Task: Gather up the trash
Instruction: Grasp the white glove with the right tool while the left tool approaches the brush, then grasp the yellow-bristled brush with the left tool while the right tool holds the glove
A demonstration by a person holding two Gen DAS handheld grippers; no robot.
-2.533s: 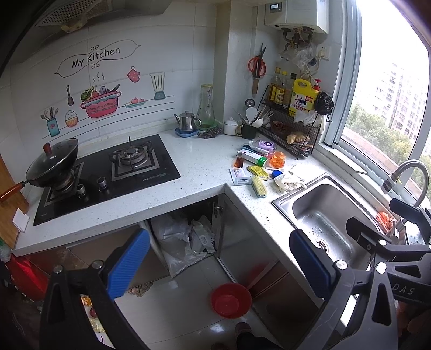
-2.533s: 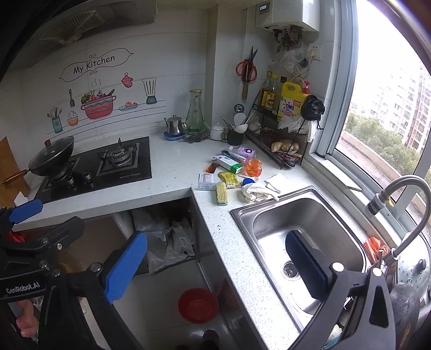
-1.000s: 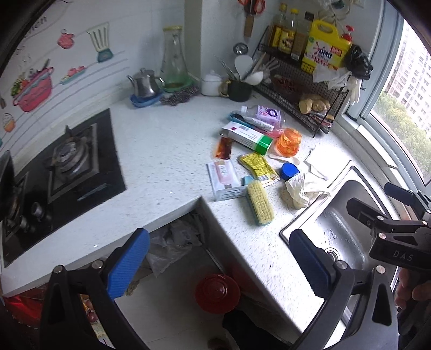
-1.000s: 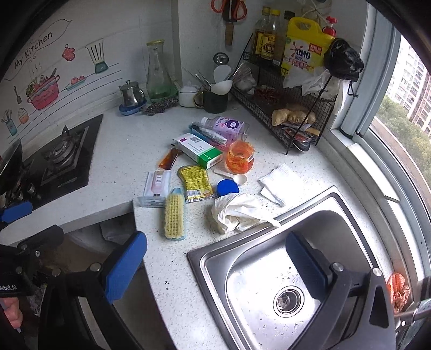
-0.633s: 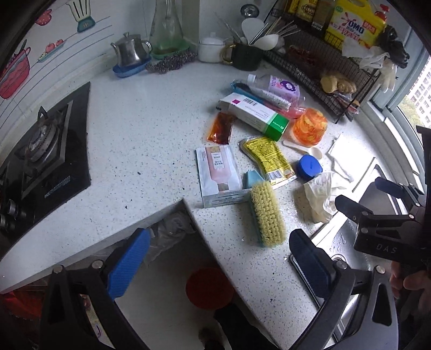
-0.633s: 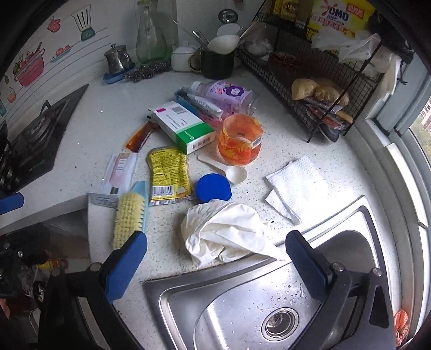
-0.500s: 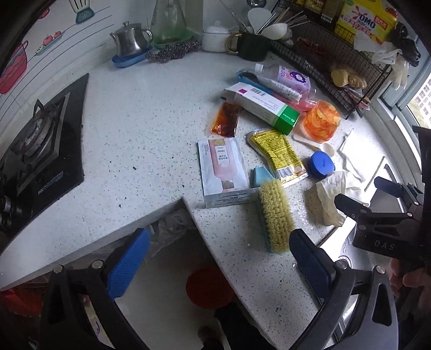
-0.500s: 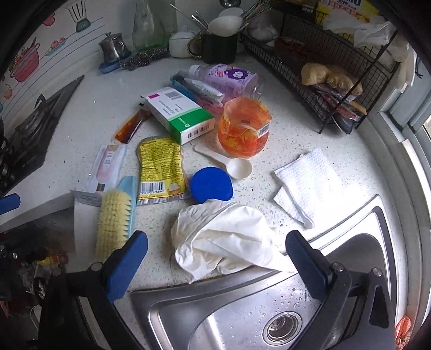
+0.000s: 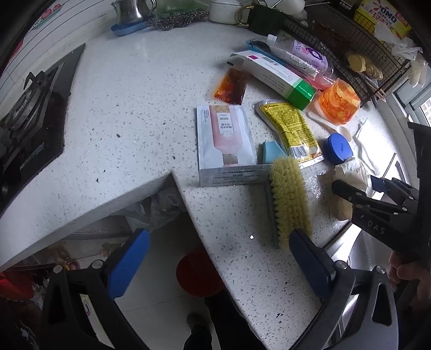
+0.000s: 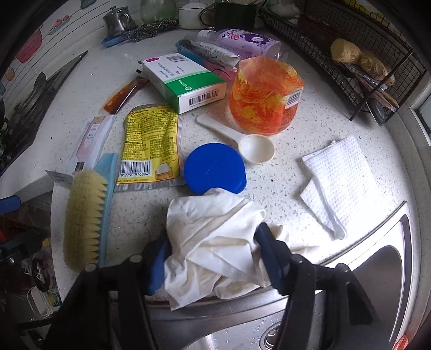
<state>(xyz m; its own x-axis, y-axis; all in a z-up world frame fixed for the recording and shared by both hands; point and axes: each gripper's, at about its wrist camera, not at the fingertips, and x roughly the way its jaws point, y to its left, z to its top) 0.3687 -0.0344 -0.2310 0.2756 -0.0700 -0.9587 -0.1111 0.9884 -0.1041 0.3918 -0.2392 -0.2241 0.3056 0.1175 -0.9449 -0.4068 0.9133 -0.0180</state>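
1. The crumpled white glove (image 10: 215, 237) lies at the counter's front edge, half over the sink rim (image 10: 242, 309), just below the blue lid (image 10: 215, 168).
2. The right gripper (image 10: 212, 253) has its blue-padded fingers pressed in on either side of the glove, gripping the bunched material.
3. The left gripper (image 9: 218, 258) hangs with its claw wide and nothing in it, over the counter's inner corner and the floor below.
4. Readable writing is sparse: the yellow sachet (image 10: 150, 142) carries a barcode reading "917790 976894", the right gripper's body shows "DAS" in the left view, and the yellow bottle (image 9: 382, 13) on the rack says "OMO".
5. Close around the glove sit the scrub brush (image 10: 84, 218) to the left, a white scoop (image 10: 242, 140) and an orange jelly cup (image 10: 265, 95) behind, and a folded paper towel (image 10: 339, 185) to the right.
6. Farther back lie a green-and-white box (image 10: 183, 80), a pink packet (image 9: 225, 137) and a red sauce sachet (image 9: 231, 86); bare speckled countertop (image 9: 129, 107) runs left toward the hob (image 9: 29, 113).
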